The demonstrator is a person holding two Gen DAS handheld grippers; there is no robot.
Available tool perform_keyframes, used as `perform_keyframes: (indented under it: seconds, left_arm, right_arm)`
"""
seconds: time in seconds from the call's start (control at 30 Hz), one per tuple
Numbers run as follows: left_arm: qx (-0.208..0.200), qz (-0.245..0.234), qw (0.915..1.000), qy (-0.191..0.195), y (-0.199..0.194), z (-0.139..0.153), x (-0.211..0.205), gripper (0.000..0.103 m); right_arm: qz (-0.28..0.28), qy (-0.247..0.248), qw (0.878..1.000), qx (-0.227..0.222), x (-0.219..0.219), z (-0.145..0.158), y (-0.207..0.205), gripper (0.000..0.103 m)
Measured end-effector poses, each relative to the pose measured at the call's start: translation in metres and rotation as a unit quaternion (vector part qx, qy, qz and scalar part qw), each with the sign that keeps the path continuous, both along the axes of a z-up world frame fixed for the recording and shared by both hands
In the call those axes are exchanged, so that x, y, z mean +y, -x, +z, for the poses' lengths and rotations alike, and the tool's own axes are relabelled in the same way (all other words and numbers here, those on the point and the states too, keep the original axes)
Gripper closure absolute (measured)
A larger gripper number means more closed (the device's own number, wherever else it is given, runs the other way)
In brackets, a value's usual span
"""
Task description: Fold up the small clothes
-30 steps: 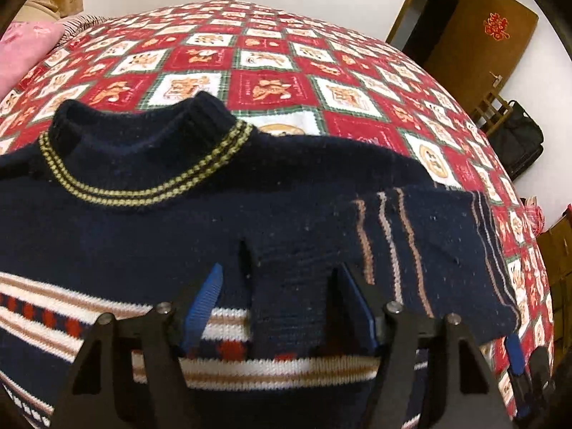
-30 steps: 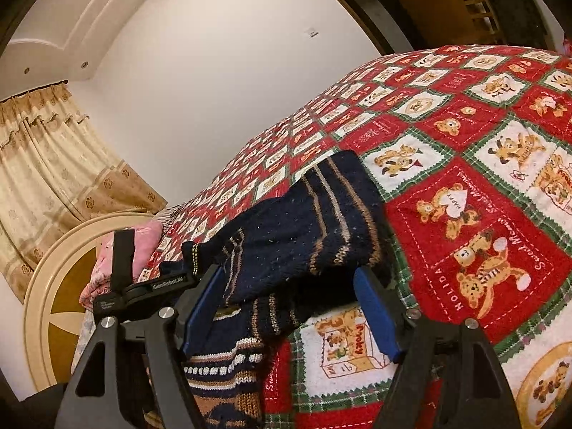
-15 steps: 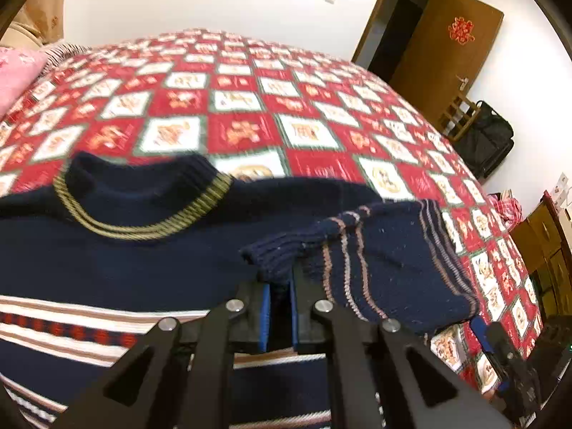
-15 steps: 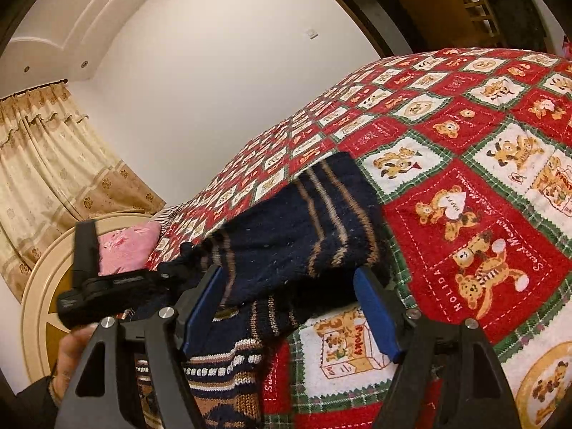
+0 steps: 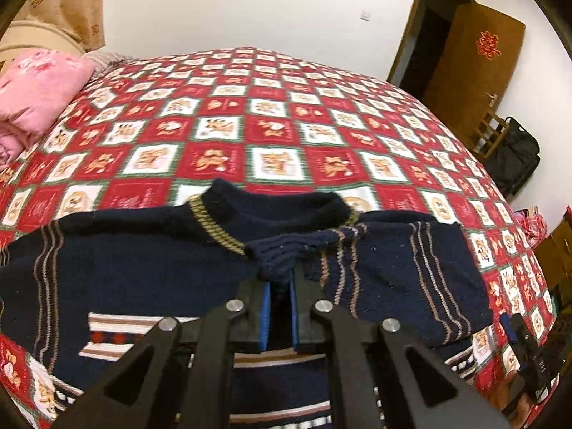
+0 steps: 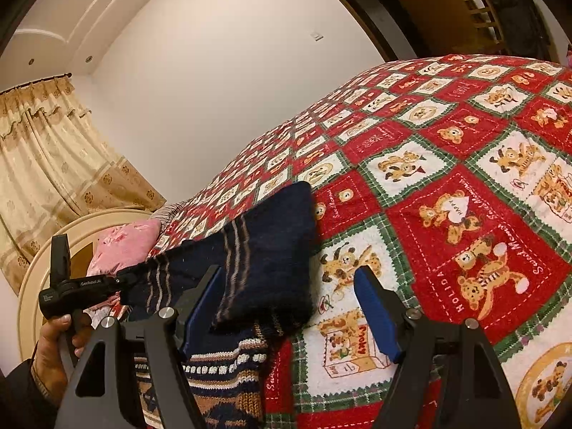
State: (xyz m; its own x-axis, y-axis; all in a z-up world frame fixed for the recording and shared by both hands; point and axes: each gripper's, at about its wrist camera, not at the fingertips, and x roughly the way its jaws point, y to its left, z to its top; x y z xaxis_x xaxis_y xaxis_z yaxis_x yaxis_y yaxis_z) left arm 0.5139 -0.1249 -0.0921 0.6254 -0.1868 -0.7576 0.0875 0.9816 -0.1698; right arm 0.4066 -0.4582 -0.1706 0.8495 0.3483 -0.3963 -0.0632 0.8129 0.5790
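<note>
The left gripper (image 5: 279, 286) was clamped on the cuff of the sleeve (image 5: 386, 279), whereas one second earlier its jaws stood apart around that cuff. The sleeve lay folded across the chest of the navy sweater (image 5: 136, 271), its cuff pulled closer to the collar than before. The sweater lay flat near the front edge of the bedspread (image 5: 250, 121). The right gripper (image 6: 289, 293) remained wide open, holding nothing, above the sweater's right edge.

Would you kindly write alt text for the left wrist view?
The left gripper pinches the cuff of a navy sweater's sleeve, folded across the sweater. It lies on a red checked quilt, with a pink pillow beyond.
</note>
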Motion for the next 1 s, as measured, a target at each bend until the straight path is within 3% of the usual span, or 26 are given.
perform_keyframes:
  seconds: [0.53, 0.77, 0.87, 0.93, 1.0]
  left_arm:
    - [0.034, 0.065, 0.9970, -0.026, -0.011, -0.042, 0.064, 0.094]
    - [0.050, 0.066, 0.9955, -0.045, -0.017, -0.062, 0.072, 0.091]
    - [0.053, 0.081, 0.9938, -0.055, -0.016, -0.069, 0.072, 0.081]
    - [0.049, 0.093, 0.9920, -0.070, -0.014, -0.068, 0.070, 0.053]
    - [0.045, 0.100, 0.9906, -0.082, -0.012, -0.065, 0.072, 0.036]
  right_arm:
    - [0.008, 0.023, 1.000, 0.003, 0.008, 0.001, -0.001, 0.028]
    - [0.013, 0.029, 0.999, 0.008, 0.011, 0.000, -0.003, 0.028]
    - [0.015, 0.032, 0.999, 0.010, 0.013, 0.000, -0.003, 0.028]
    - [0.014, 0.033, 0.999, 0.011, 0.013, -0.001, -0.003, 0.028]
    - [0.015, 0.033, 0.999, 0.013, 0.013, -0.001, -0.003, 0.028]
